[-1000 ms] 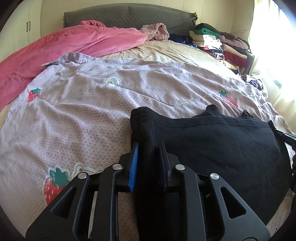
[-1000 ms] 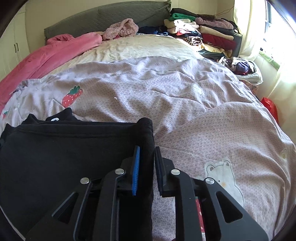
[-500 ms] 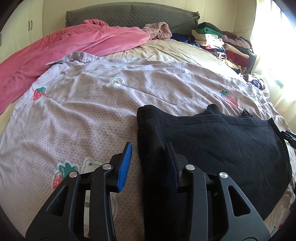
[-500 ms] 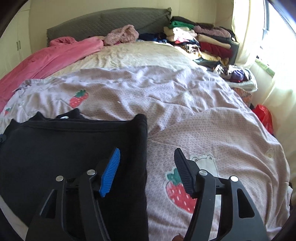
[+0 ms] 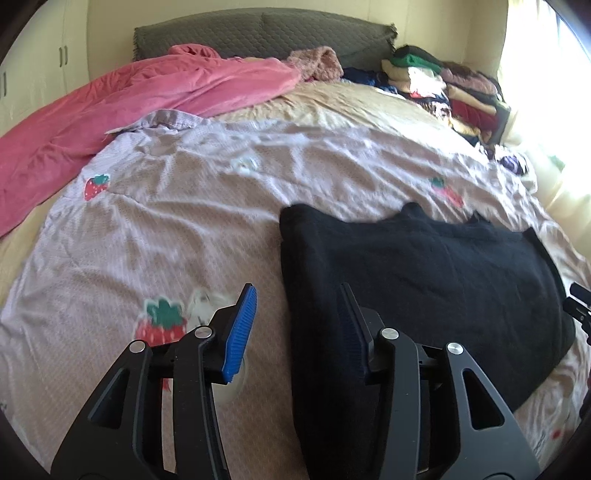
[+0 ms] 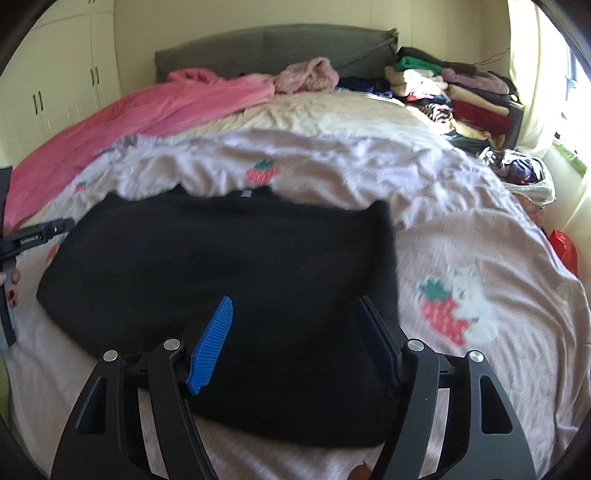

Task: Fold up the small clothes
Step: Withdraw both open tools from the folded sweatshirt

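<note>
A black garment (image 5: 424,280) lies folded flat on the lilac strawberry-print cover (image 5: 184,192); it also shows in the right wrist view (image 6: 229,266). My left gripper (image 5: 297,314) is open and empty, its jaws straddling the garment's left edge from above. My right gripper (image 6: 295,325) is open and empty, held over the garment's near right part. The left gripper's body (image 6: 33,236) shows at the left edge of the right wrist view.
A pink blanket (image 5: 129,99) lies across the far left of the bed. Stacks of folded clothes (image 5: 443,85) sit at the far right by the grey headboard (image 5: 258,33). A loose clothes heap (image 6: 524,173) and a red bag (image 6: 563,247) are at the right edge.
Both grippers opened and let go of the black garment's edges, then drew back and up. The garment now lies flat on the cover.
</note>
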A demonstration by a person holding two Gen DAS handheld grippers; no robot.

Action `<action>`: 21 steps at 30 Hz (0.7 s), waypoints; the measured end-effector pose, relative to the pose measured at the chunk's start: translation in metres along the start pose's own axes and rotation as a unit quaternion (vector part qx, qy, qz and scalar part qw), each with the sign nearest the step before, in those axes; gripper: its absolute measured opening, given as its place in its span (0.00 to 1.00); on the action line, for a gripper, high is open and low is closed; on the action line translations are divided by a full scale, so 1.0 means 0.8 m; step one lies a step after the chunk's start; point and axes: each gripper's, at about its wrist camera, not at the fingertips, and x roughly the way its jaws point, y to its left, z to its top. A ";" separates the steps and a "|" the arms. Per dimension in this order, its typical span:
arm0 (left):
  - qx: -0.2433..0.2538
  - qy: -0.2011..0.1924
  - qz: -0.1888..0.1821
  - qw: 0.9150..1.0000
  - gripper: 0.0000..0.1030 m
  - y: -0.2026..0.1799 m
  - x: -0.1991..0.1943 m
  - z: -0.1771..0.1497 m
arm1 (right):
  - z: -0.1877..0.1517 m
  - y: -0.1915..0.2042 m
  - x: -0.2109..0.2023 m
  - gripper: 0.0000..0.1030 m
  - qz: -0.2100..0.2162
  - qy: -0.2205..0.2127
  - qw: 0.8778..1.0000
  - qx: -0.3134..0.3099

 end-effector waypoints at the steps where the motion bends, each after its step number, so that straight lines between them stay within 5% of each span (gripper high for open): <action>1: 0.004 0.007 0.000 1.000 0.36 -0.003 0.002 -0.006 | -0.006 0.001 0.005 0.66 -0.004 0.014 1.000 -0.001; 4: 0.011 0.026 0.004 1.000 0.37 -0.008 0.012 -0.020 | -0.024 -0.009 0.022 0.66 -0.005 0.054 0.998 0.022; 14: 0.027 0.004 0.032 0.999 0.37 -0.024 -0.018 -0.050 | -0.040 -0.019 0.011 0.66 0.001 0.056 0.997 0.050; 17: 0.032 -0.001 0.034 0.999 0.49 -0.029 -0.031 -0.057 | -0.043 -0.022 0.007 0.66 0.000 0.058 0.997 0.054; 21: 0.028 0.003 0.029 0.999 0.50 -0.028 -0.040 -0.063 | -0.046 -0.021 -0.003 0.66 0.000 0.058 0.996 0.061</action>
